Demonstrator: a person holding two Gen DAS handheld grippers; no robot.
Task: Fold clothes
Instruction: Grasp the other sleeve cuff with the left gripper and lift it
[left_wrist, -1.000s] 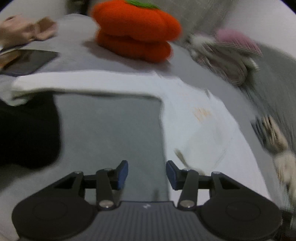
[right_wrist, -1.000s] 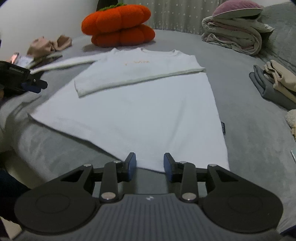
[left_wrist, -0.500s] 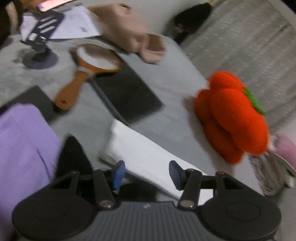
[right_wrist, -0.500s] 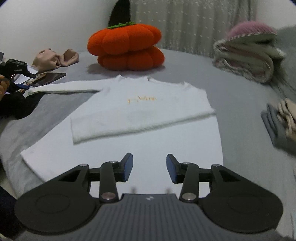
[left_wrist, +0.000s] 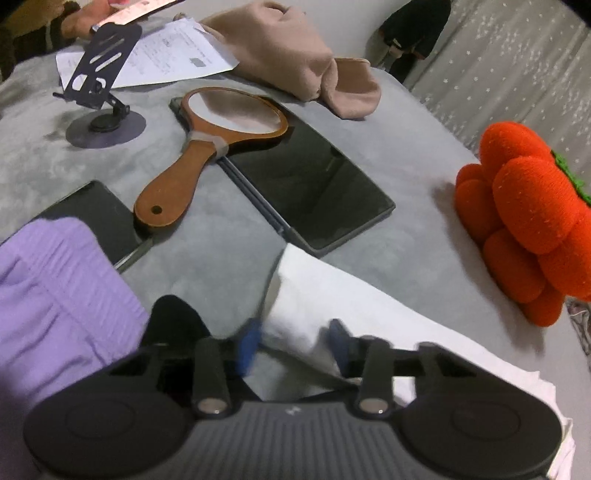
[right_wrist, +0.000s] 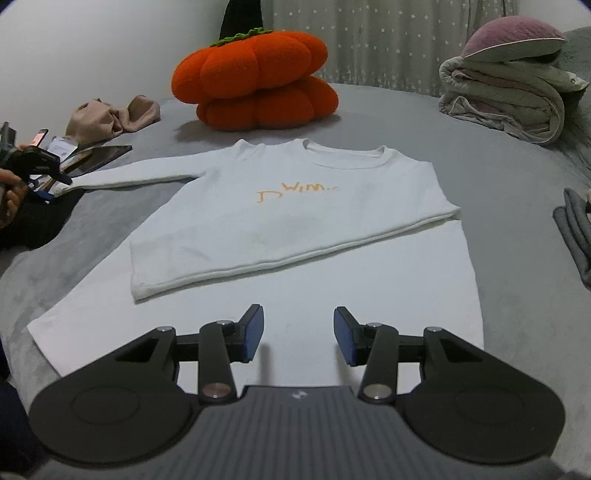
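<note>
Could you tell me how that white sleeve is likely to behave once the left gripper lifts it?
The white sleeve lies flat and soft, so it will probably droop limply. It looks thin, likely light. The left gripper is closing around its cuff end; cloth could slip from a shallow pinch.

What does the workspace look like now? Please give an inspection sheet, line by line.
Surface: grey bed cover, soft.
Job's things: white long-sleeve shirt lying flat, one sleeve folded across its front, other sleeve stretched out.
Clutter: hand mirror, tablet, phone stand, paper, beige garment, purple cloth, pumpkin cushion, folded blankets.
Grippers: left gripper closing around the sleeve's cuff; right gripper open above the shirt's hem.
Cables: nothing seen.
Surroundings: white wall, starred curtain.
</note>
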